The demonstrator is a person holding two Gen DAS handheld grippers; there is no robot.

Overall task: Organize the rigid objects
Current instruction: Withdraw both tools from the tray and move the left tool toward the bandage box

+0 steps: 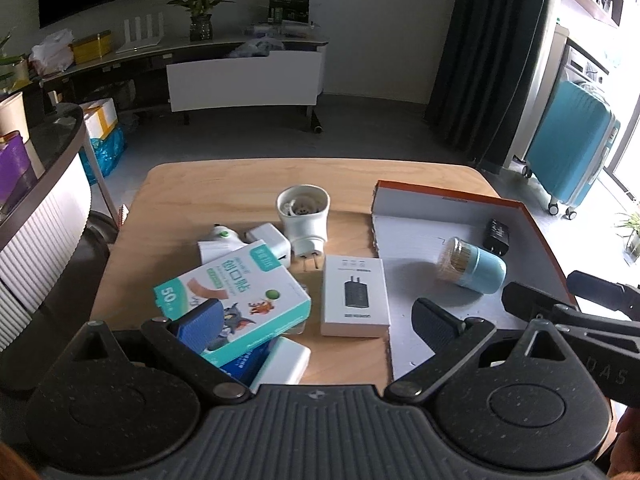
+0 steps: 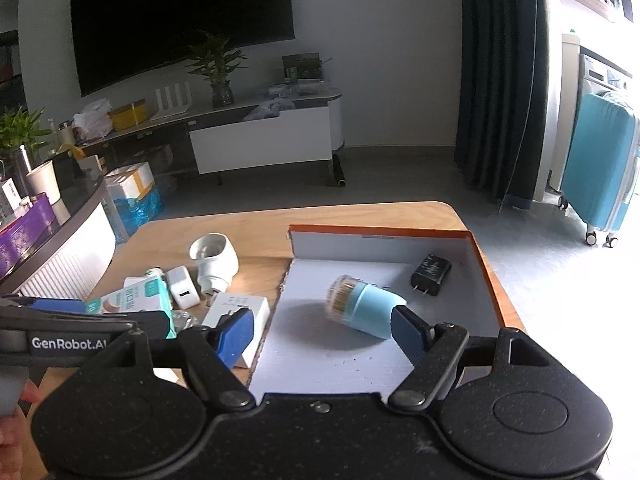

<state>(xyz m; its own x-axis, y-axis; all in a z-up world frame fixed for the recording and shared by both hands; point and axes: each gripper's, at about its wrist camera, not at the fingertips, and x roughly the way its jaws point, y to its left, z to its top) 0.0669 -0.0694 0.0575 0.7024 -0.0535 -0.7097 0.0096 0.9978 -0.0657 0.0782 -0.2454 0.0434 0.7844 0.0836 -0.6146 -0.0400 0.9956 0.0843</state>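
Two items are already in the shallow orange-rimmed cardboard tray [image 2: 476,256]: a black two-prong charger [image 2: 431,274] ahead of the right claw [image 2: 320,330], and a light-blue toothpick jar [image 2: 366,310] on its side between that claw's wide-open fingers, not gripped. Left on the wooden table [image 1: 240,184], ahead of the wide, empty left claw [image 1: 316,320]: a teal bandage carton [image 1: 232,300] by its left finger, a white charger box [image 1: 355,295], white plug adapters [image 1: 267,242]; judged under halfway.

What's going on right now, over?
Both grippers open, left gripper over the table, right gripper over the box lid. Toothpick jar and black charger already inside. Bandage box and others still out. Nothing blocking.
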